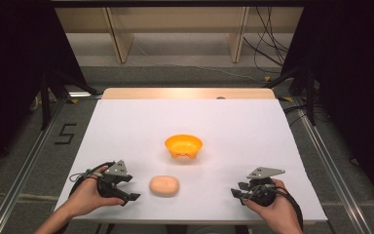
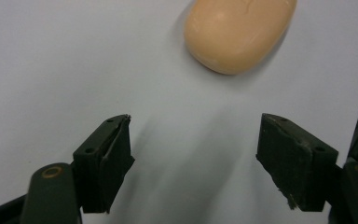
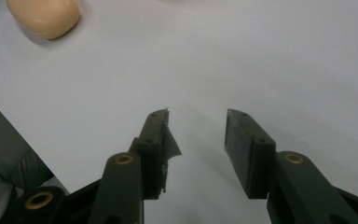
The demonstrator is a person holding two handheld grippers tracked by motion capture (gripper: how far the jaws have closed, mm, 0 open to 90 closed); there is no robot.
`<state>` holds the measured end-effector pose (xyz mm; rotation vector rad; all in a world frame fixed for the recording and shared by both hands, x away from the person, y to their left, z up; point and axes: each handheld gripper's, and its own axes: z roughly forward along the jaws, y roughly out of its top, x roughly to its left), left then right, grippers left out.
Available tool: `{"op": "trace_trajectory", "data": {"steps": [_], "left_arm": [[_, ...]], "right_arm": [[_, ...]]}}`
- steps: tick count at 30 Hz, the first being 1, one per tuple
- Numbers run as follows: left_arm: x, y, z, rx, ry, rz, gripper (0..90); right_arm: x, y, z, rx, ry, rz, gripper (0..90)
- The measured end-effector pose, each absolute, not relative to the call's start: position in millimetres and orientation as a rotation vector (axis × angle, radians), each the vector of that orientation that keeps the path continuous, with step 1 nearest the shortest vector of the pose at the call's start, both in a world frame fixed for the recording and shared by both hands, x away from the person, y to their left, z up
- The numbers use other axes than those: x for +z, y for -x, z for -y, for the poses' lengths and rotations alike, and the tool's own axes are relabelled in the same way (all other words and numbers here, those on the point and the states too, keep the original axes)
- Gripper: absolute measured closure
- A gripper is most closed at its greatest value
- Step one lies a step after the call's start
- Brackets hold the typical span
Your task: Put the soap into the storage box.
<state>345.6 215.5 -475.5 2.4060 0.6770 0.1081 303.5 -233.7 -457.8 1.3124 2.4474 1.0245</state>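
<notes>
Resting low on the white table [image 1: 126, 122], the left gripper [image 1: 129, 187] gapes wide and empty toward the smooth peach oval lump [image 1: 164, 186], likely lining up; the right gripper [image 1: 237, 190] waits part-open, empty.

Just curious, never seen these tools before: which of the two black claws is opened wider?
The left gripper: in its own view the jaws stand far apart, aimed toward the beige bun. The right gripper shows a narrower gap.
</notes>
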Motion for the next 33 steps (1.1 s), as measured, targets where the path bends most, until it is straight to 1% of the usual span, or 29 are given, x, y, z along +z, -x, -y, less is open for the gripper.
{"op": "trace_trajectory", "data": {"steps": [2,6,7,9,11,13,16,17,18,20,22,28,31,33], "left_arm": [[-475.5,-346.1,-214.5,0.109,-2.414,-0.657,27.1],[-473.6,-346.2,-210.5,0.088,-2.475,-0.626,27.1],[-474.4,-345.7,-206.6,0.106,-2.466,-0.646,27.1],[-472.9,-347.1,-205.9,0.125,-2.497,-0.622,27.0],[-470.7,-350.7,-200.6,0.117,-2.52,-0.598,26.0],[-468.6,-352.5,-197.1,0.099,-2.537,-0.575,25.6],[-466.8,-353.5,-191.9,0.077,-2.547,-0.581,25.5],[-462.7,-357.3,-187.4,0.075,-2.591,-0.533,26.0],[-462.7,-357.3,-187.4,0.075,-2.591,-0.533,26.6],[-456.2,-364.2,-182.8,0.05,-2.658,-0.469,26.7],[-450.9,-368.8,-174.1,0.032,-2.676,-0.448,27.3],[-443.2,-379.6,-159.1,0.042,-2.743,-0.347,27.7],[-442.5,-382.9,-150.0,0.019,-2.743,-0.309,26.6],[-443.7,-385.3,-141.2,0.002,-2.772,-0.262,26.3]], "right_arm": [[-459.4,-303.8,233.0,1.044,-1.31,-2.431,59.8],[-456.3,-305.2,235.9,1.008,-1.286,-2.444,59.2],[-459.5,-305.9,234.7,1.051,-1.273,-2.402,59.2],[-457.4,-304.0,233.9,1.042,-1.33,-2.41,59.0],[-458.1,-305.8,235.6,1.023,-1.284,-2.422,58.2],[-455.7,-304.6,234.9,0.997,-1.319,-2.449,58.0],[-455.6,-305.3,235.6,0.99,-1.309,-2.457,57.9],[-459.4,-306.5,234.7,1.044,-1.3,-2.423,57.9],[-459.4,-306.5,234.7,1.044,-1.3,-2.423,57.9],[-458.3,-307.0,236.6,1.014,-1.294,-2.441,57.9],[-458.4,-307.1,236.6,1.016,-1.293,-2.44,57.9],[-460.8,-307.1,235.2,1.046,-1.305,-2.424,57.8],[-458.4,-306.4,235.4,1.017,-1.319,-2.446,57.7],[-458.0,-305.5,234.3,1.011,-1.344,-2.45,57.7]]}}
